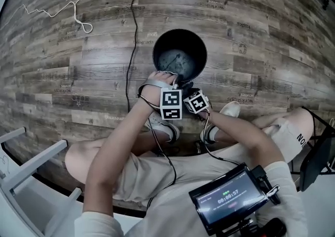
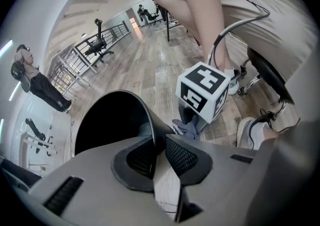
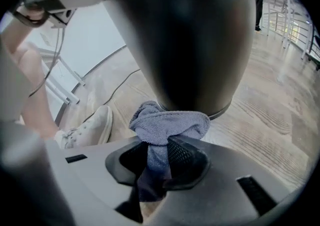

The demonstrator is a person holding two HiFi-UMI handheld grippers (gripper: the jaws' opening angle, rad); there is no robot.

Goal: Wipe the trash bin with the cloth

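Observation:
A black round trash bin (image 1: 179,55) stands upright on the wooden floor, its mouth open to the head view. My left gripper (image 1: 172,81) is at the bin's near rim and shut on the thin rim edge (image 2: 150,135). My right gripper (image 1: 189,89) sits just to its right, low against the bin's outer wall (image 3: 195,35). It is shut on a bunched grey-blue cloth (image 3: 167,125), which touches the wall near the bin's base. In the left gripper view the cloth (image 2: 187,127) shows below the right gripper's marker cube (image 2: 202,93).
A black cable (image 1: 131,32) and a white cable (image 1: 73,8) lie on the floor left of the bin. The person's shoes (image 1: 227,109) rest close behind the grippers. A white frame (image 1: 31,162) stands at lower left. Another person (image 2: 37,83) and office chairs (image 2: 95,48) are farther off.

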